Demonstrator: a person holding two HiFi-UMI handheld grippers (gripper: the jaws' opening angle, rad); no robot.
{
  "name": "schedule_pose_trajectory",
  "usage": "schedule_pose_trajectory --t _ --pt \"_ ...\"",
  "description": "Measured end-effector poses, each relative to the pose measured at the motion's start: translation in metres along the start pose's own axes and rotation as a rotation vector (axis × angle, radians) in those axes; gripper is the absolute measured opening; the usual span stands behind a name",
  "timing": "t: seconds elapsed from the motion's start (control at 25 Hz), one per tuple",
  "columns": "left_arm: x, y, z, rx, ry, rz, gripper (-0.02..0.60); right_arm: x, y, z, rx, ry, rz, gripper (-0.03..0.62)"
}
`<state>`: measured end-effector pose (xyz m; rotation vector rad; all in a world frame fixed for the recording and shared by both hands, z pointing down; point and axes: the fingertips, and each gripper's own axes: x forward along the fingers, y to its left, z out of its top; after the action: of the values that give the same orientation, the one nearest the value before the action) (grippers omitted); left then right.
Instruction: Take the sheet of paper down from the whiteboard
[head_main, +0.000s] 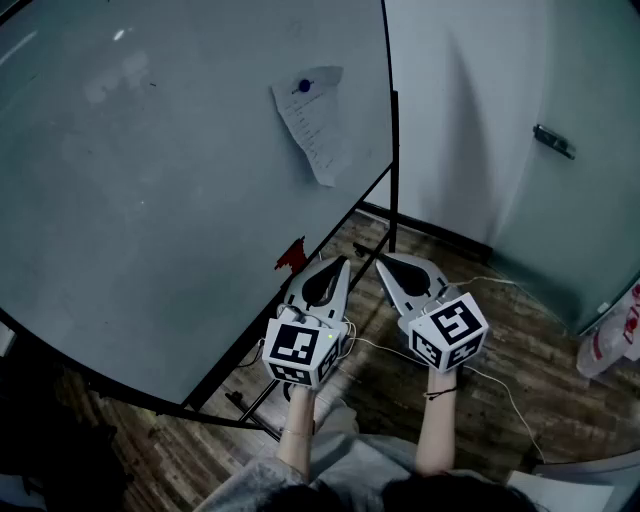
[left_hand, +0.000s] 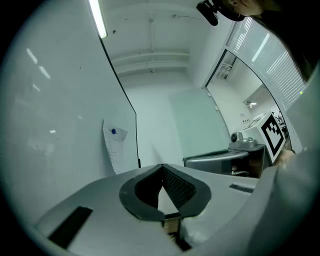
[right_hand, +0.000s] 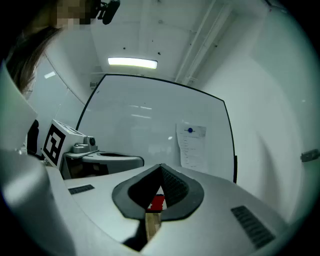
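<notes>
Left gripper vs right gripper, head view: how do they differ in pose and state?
Grey left gripper slants up-right in the head view, by the big whiteboard's lower edge; grey right gripper slants up-left, over the brown wooden floor. The white sheet of paper shows left of the left gripper's jaws, right of the right gripper's. Shared: both shut, empty, apart from the paper.

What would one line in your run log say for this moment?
paper: on whiteboard, pinned by blue magnet | left tool: shut, empty | right tool: shut, empty | both tools: not touching paper
</notes>
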<state>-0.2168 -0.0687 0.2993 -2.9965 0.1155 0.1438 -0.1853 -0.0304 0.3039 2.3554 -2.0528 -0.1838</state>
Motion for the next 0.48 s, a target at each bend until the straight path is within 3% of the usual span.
schedule_pose_trajectory --t 0.48 --pt "0.0012 0.0054 -0.0067 -0.003 0.014 0.043 0.005 0.0038 -0.0058 -0.0036 0.012 -0.007 0.032 0.0"
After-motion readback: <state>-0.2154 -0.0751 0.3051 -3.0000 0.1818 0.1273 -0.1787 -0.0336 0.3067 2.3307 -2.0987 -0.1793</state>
